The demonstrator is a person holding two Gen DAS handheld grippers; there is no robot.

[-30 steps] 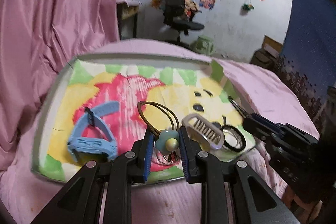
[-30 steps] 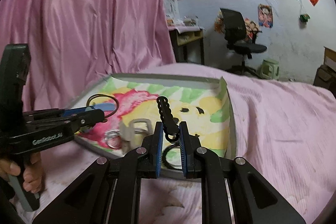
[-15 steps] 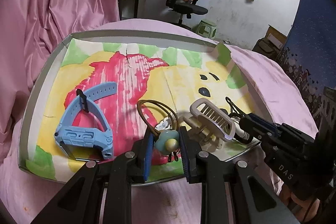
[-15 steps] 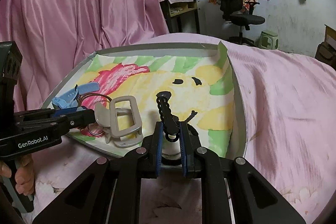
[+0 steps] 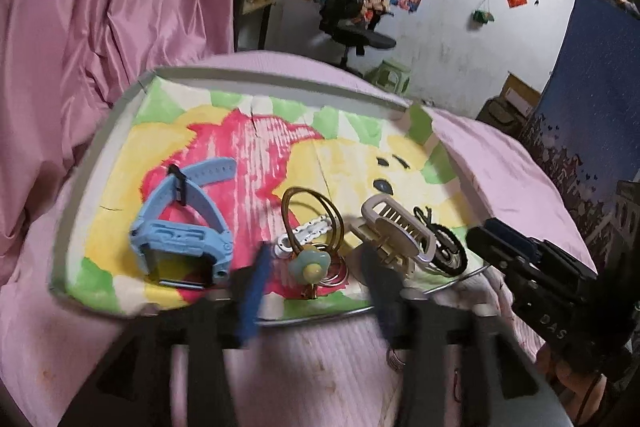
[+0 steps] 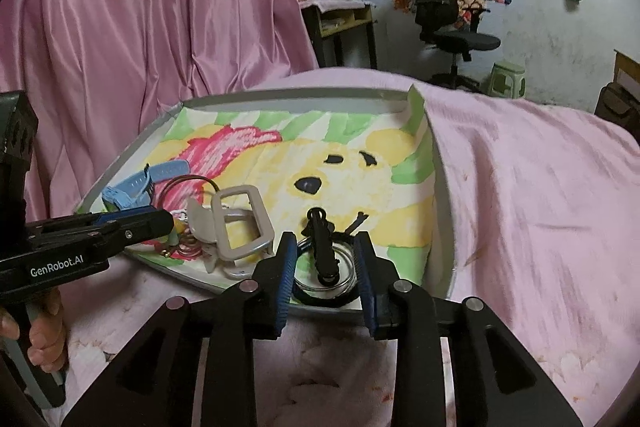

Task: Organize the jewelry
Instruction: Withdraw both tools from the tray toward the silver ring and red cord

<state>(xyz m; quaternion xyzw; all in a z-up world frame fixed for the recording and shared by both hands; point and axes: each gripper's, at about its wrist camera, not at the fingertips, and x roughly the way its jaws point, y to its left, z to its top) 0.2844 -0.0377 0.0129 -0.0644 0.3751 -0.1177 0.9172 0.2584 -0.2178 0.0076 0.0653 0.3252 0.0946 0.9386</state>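
Note:
A grey tray [image 5: 100,155] lined with a bright cartoon paper lies on the pink bed. My left gripper [image 5: 316,287] hangs over the tray's near edge with its jaws opening. The brown hair tie with a pale flower charm [image 5: 310,265] lies between them, untouched. My right gripper [image 6: 326,267] is also opening. A black beaded hair tie [image 6: 322,247] rests on a clear ring between its jaws, free of the pads. A beige claw clip [image 5: 396,231] sits between the two grippers, and a blue watch [image 5: 180,231] lies to the left.
A small white clip [image 5: 308,229] lies under the brown loops. Pink curtains [image 6: 140,7] hang at the left. A desk and a black office chair [image 6: 444,11] stand by the far wall. A person's hand [image 6: 44,335] holds the left gripper's handle.
Both grippers have spread their jaws and let go. The flower hair tie and the black beaded tie, gripped before, now lie loose on the tray.

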